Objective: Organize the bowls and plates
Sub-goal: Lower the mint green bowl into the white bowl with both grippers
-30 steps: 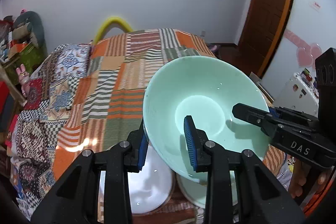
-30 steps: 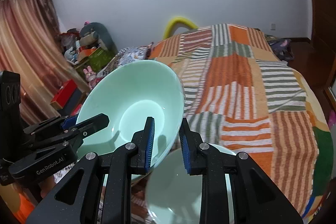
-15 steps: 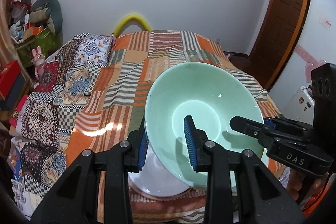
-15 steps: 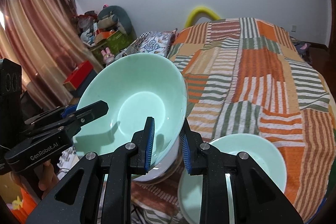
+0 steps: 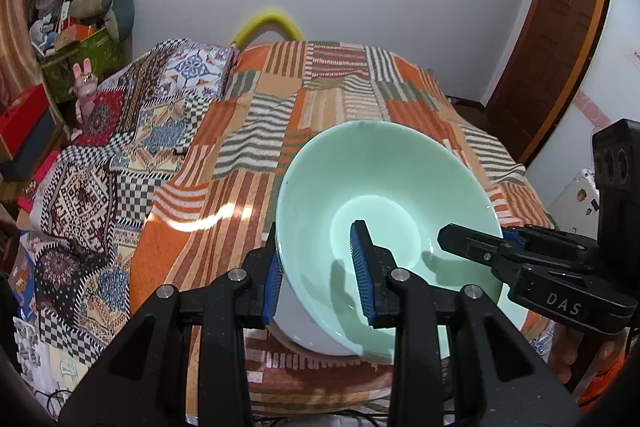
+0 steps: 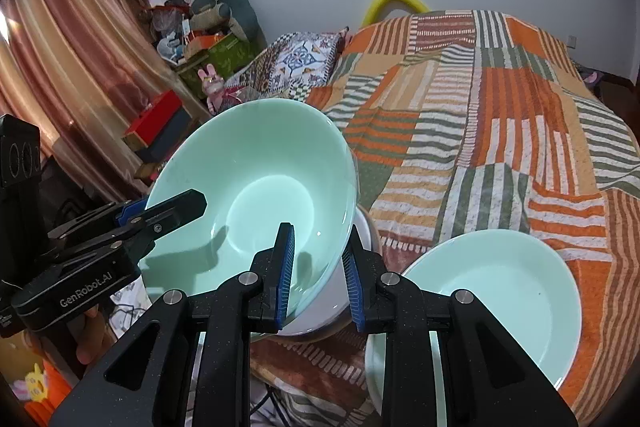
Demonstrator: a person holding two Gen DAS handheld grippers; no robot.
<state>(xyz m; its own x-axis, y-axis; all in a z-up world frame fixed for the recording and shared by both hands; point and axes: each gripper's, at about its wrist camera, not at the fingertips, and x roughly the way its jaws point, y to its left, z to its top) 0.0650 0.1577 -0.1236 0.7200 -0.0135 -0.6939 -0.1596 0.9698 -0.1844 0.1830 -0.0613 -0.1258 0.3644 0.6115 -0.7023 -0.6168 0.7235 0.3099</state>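
A large mint-green bowl (image 5: 384, 195) (image 6: 256, 179) hangs tilted between both grippers at the near edge of the bed. My left gripper (image 5: 318, 275) is shut on its left rim, one pad inside and one outside. My right gripper (image 6: 319, 275) is shut on the opposite rim the same way. Each gripper also shows in the other's view: the right gripper (image 5: 480, 251) and the left gripper (image 6: 172, 211). Directly under the green bowl sits a white bowl (image 5: 304, 323) (image 6: 332, 307), mostly hidden; I cannot tell whether they touch. Mint-green plates (image 6: 492, 295) lie stacked to the right.
The dishes stand on a bed with an orange striped patchwork quilt (image 5: 320, 115). Patterned pillows (image 5: 100, 163) lie at left and a yellow foam tube (image 5: 268, 23) sits at the head. Boxes and toys (image 6: 200, 39) crowd the curtain side, and a wooden door (image 5: 560, 47) is at right.
Both grippers carried the green bowl down and toward the left. It now covers the white bowl, which earlier showed openly below it.
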